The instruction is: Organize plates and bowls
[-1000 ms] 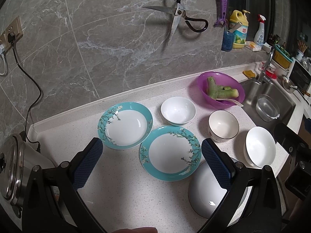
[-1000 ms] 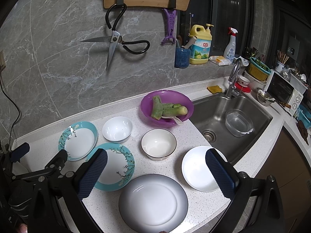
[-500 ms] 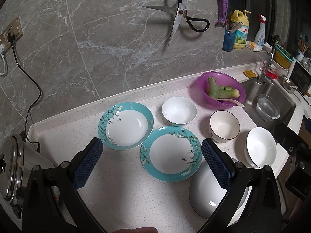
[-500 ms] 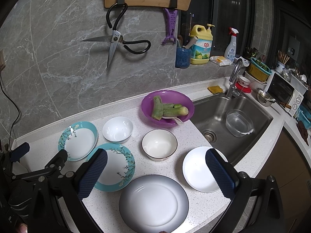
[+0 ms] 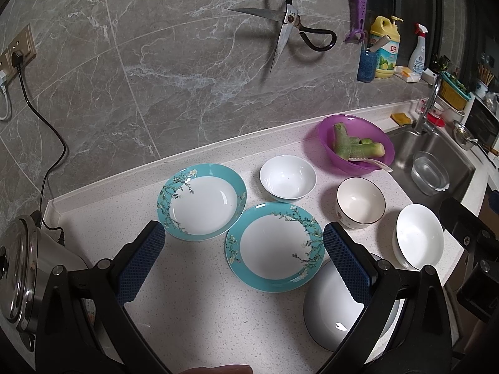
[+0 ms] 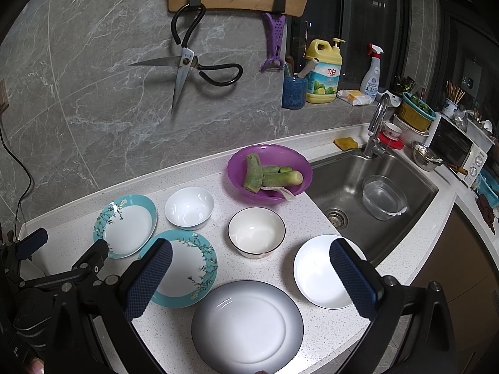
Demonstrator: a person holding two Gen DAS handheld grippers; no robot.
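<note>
L claw (image 5: 240,260), R claw (image 6: 249,275) wide, empty.

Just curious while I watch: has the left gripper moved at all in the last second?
Yes, slightly. In the left wrist view the scissors on the wall and the near teal plate have slid a little rightward, so the left gripper has drifted or turned slightly left.

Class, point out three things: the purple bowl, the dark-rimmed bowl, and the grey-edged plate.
purple bowl (image 6: 296,162): right wrist view, inner wall.
dark-rimmed bowl (image 6: 256,233): right wrist view, inside bottom.
grey-edged plate (image 6: 247,325): right wrist view, centre.
</note>
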